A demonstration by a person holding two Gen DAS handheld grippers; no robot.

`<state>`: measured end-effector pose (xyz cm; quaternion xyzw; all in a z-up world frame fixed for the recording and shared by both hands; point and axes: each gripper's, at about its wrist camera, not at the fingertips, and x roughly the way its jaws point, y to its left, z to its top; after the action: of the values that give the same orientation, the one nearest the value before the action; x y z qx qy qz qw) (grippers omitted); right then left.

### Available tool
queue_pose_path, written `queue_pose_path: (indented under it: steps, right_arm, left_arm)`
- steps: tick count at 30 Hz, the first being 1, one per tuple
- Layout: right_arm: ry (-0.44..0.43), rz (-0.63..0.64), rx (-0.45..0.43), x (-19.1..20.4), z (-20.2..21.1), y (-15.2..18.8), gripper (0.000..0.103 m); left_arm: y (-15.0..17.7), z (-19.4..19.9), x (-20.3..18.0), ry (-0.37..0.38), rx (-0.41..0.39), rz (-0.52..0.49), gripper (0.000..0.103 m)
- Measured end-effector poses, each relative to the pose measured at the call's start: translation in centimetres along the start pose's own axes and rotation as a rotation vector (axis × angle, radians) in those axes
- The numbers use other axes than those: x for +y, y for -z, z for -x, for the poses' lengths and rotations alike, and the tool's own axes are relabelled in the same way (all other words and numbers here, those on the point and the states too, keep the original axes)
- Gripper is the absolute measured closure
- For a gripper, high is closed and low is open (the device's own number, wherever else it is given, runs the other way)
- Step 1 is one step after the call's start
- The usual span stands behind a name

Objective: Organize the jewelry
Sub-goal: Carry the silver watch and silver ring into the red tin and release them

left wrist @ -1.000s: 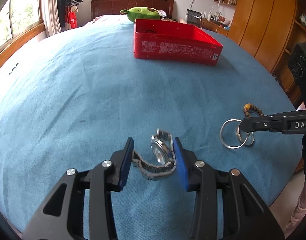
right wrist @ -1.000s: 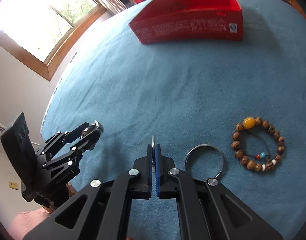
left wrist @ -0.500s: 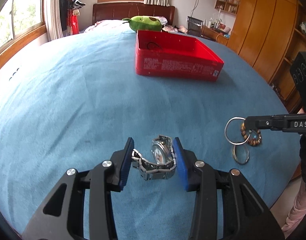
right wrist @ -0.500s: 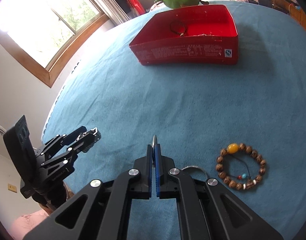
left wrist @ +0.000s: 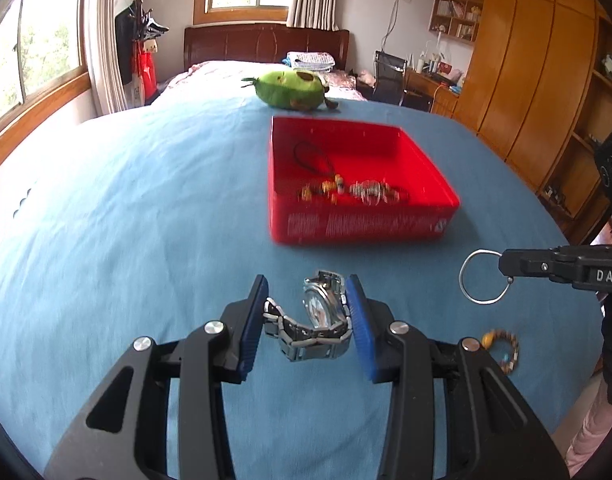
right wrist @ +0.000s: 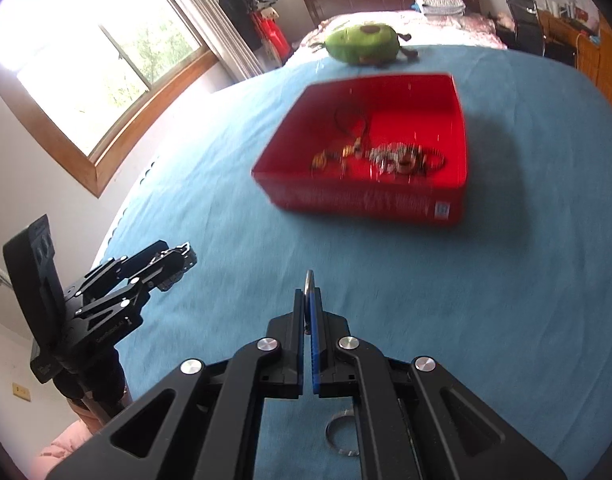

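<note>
Both grippers have come up off the blue cloth-covered table (left wrist: pixel 126 208) since a moment ago, and each has carried its piece of jewelry with it; the red rectangular box (left wrist: pixel 361 226) that showed mostly its side before now shows its inside.

The left gripper (left wrist: pixel 307 316) is clamped on a silver metal wristwatch with a link band (left wrist: pixel 317 320). The blue pads press the watch from both sides, the face turned on edge near the right pad and the band looping down between them. The watch hangs clear of the cloth.

The right gripper (right wrist: pixel 307 308) has its jaws pinched tight on a thin silver bangle (left wrist: pixel 483 278). From the left wrist view the ring shows as a full loop sticking out from the fingertips, held in the air to the right of the watch; from its own camera only the ring's edge pokes up between the pads.

Down on the cloth, a wooden bead bracelet with an amber bead (left wrist: pixel 501 346) lies near the table's right edge, below the held bangle. A second, broader silver ring (right wrist: pixel 343 432) lies flat on the cloth beneath the right gripper.

The red box sits further along the table, ahead of both grippers, and already has a dark cord, small beads and a silvery chain piece in it, blurred. Beyond it rests a green plush toy (left wrist: pixel 292 90).
</note>
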<state>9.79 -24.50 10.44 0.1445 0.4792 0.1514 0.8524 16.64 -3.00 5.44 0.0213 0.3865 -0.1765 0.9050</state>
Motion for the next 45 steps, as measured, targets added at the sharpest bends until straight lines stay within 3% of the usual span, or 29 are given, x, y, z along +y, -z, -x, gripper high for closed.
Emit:
queue_pose_path:
  steps: [9,19,30,41,45]
  right_arm:
    - [-0.017,-0.039,-0.061,-2.3,-0.6,-7.2,0.101]
    - [0.020,-0.101,-0.034,-7.0,-6.5,-12.6,0.101]
    - [0.018,-0.131,0.029,-10.0,-13.1,-15.9,0.101]
    - [0.059,-0.143,0.071,-11.2,-16.1,-16.5,0.101]
    - [0.120,-0.120,0.059,-11.3,-16.1,-16.5,0.094]
  left_arm:
    - [-7.3,-3.9,-1.6,0.008,-0.029,-0.014,0.064]
    - [-11.5,-12.3,-2.1,0.030,0.033,0.015,0.064]
    - [-13.3,-20.8,-1.8,0.019,0.135,0.055,0.064]
    - [-13.6,-23.8,-1.2,-0.016,0.185,0.058,0.064]
    - [-13.6,-24.1,-1.2,-0.025,0.194,0.059,0.062]
